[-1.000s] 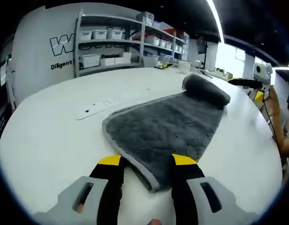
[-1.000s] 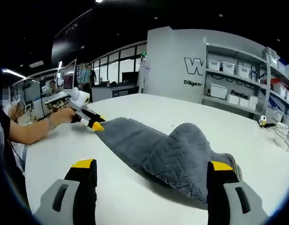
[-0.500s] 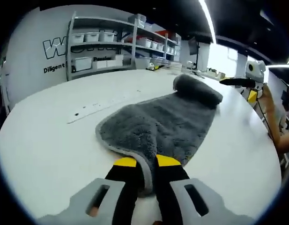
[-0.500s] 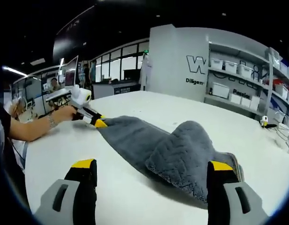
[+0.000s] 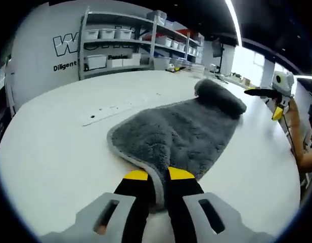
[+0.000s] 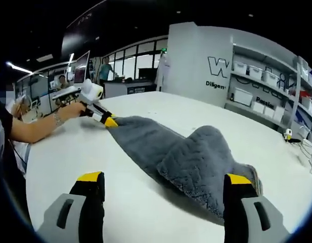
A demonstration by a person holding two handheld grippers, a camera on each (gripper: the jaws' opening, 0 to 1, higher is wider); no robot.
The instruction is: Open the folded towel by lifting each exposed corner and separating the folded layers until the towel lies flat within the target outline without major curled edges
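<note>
Left tongs (image 5: 153, 174) clenched on the near corner of the grey towel (image 5: 186, 129), yellow tips pressed against the pale hem on either side. From that pinched corner, towel spread across the white surface (image 5: 54, 152) with its long axis running away from the left gripper view toward the far right, widening in the middle and ending in a rolled, still-folded hump at the far end. Pale strip with small holes (image 5: 113, 109) lying flat on the surface just left of the towel, apart from it. Shelving with bins (image 5: 120, 43) against the wall behind. In the right gripper view, left tongs (image 6: 110, 122) seen at the far left, gripping the towel's (image 6: 186, 157) far corner; towel stretching from there toward the right, folded layers heaped in a mound near the camera. Right tongs (image 6: 163, 179) released, jaws wide apart, the mound lying between them, right jaw tip beside the towel's near edge; contact impossible to tell.
</note>
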